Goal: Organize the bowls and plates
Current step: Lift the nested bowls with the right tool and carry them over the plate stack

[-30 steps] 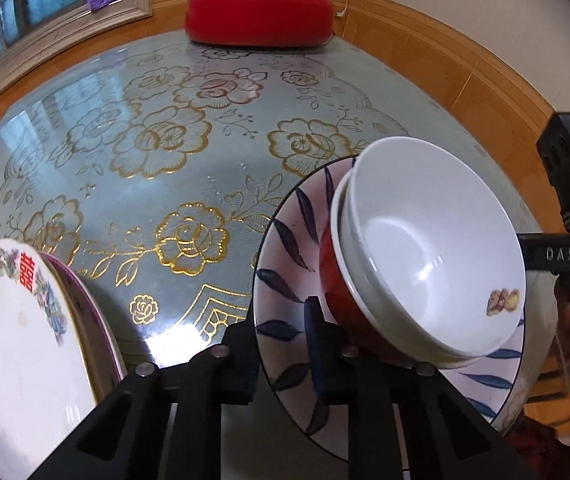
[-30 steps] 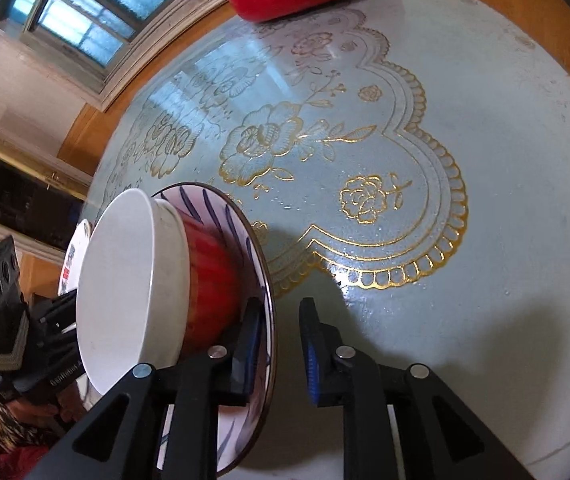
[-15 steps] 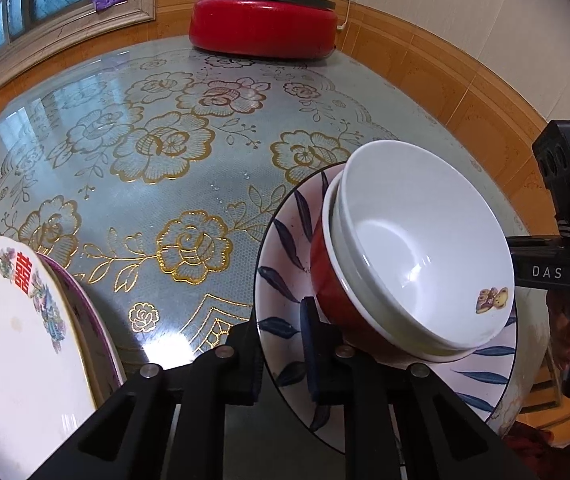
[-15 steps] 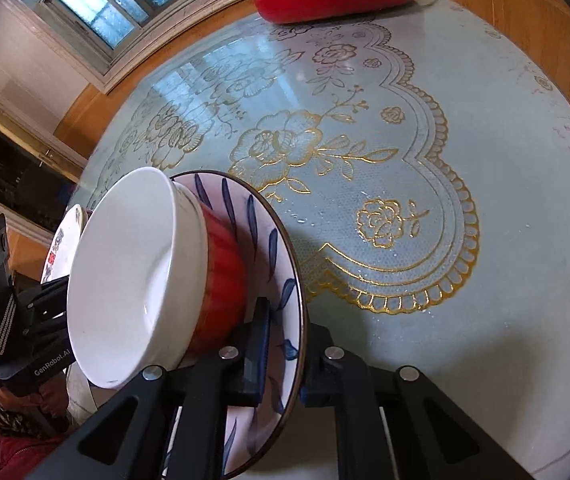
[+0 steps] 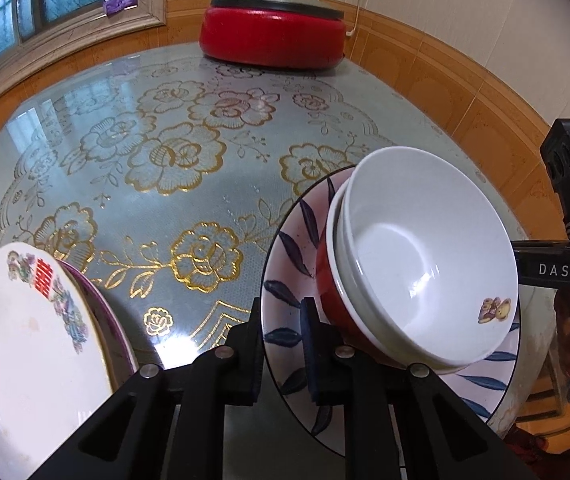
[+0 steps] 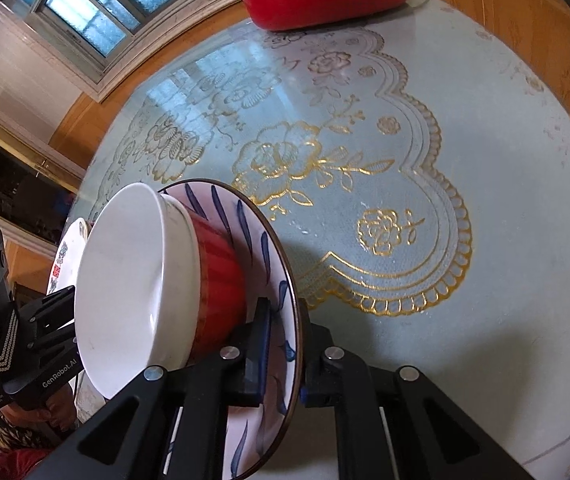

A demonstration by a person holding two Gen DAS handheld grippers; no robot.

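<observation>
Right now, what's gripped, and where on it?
Left gripper and right gripper both clamp the rim of the leaf-pattern plate, opposite sides; stacked bowls ride on it.

Daylight via window (image 5: 57, 12), glare on tabletop (image 5: 25, 136), sharp pics, heavy fisheye warp w/ dark corners.

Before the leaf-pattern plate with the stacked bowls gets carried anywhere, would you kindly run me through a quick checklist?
1. Left tool clamped on the leaf-pattern plate rim: ok.
2. Right tool clamped on the opposite rim: ok.
3. White bowl nested inside the red bowl: ok.
4. Plate held level: cannot tell, fisheye views distort the tilt.
5. Bowls steady against sliding: cannot tell.
6. Free table space ahead, short of the red lidded pot: ok.
</observation>
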